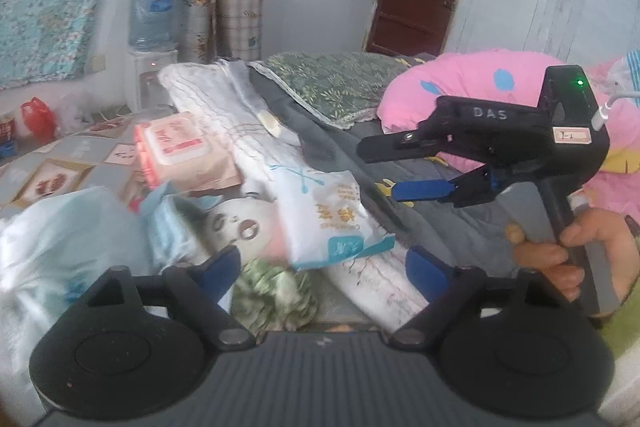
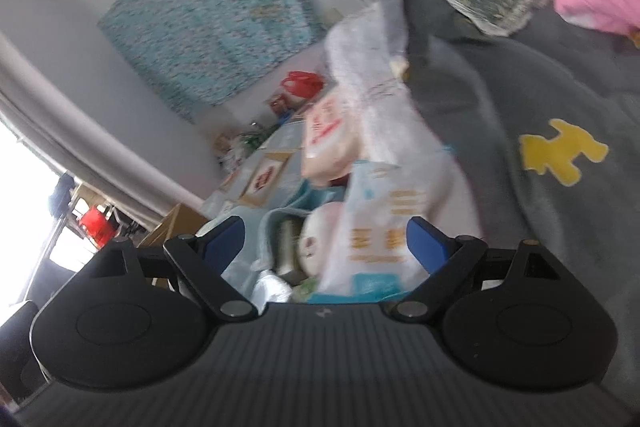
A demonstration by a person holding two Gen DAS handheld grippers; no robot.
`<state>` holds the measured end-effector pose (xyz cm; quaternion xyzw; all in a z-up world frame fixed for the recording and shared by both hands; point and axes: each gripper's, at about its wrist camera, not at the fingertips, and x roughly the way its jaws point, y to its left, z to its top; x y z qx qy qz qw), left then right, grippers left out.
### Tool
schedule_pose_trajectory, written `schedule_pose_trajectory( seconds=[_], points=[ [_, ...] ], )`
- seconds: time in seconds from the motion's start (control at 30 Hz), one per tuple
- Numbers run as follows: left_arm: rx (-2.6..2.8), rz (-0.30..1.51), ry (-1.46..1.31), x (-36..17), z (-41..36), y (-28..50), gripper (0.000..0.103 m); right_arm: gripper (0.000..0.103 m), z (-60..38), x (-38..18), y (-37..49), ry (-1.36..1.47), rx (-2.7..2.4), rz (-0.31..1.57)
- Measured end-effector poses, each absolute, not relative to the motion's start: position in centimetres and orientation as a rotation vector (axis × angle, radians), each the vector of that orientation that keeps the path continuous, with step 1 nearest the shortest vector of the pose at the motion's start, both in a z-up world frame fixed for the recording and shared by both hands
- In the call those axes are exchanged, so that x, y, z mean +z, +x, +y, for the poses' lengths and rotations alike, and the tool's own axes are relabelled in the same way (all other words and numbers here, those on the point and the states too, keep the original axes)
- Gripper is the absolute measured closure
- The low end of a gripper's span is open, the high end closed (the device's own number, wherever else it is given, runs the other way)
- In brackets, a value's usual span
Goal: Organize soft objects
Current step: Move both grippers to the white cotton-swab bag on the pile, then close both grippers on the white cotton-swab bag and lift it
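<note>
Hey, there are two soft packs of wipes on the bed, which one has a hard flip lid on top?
The pink wipes pack, farther back toward the floor edge. The white and blue tissue pack nearer the grippers is plain soft wrapping, no lid.

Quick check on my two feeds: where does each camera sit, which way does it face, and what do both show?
Left wrist: on the left gripper, facing across the cluttered bed; right gripper and hand show.
Right wrist: on the right gripper, tilted, facing the same pile; only its own fingers show.
Shared: white-and-blue tissue pack, pink wipes pack, grey blanket.
</note>
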<state>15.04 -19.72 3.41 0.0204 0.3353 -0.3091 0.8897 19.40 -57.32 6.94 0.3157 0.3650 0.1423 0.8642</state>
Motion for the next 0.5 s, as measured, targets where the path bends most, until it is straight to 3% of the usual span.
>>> schedule_pose_trajectory(
  seconds=[0.2, 0.5],
  points=[
    [-0.625, 0.781, 0.085, 0.6, -23.2, 19.3, 0.042, 0.030, -57.6, 4.5, 22.2, 0.649, 0.296, 0.797],
    [-0.632, 0.866, 0.113, -1.9, -25.2, 22.3, 0.051, 0.048, -57.7, 1.6, 24.1, 0.644, 0.285, 0.830]
  ],
)
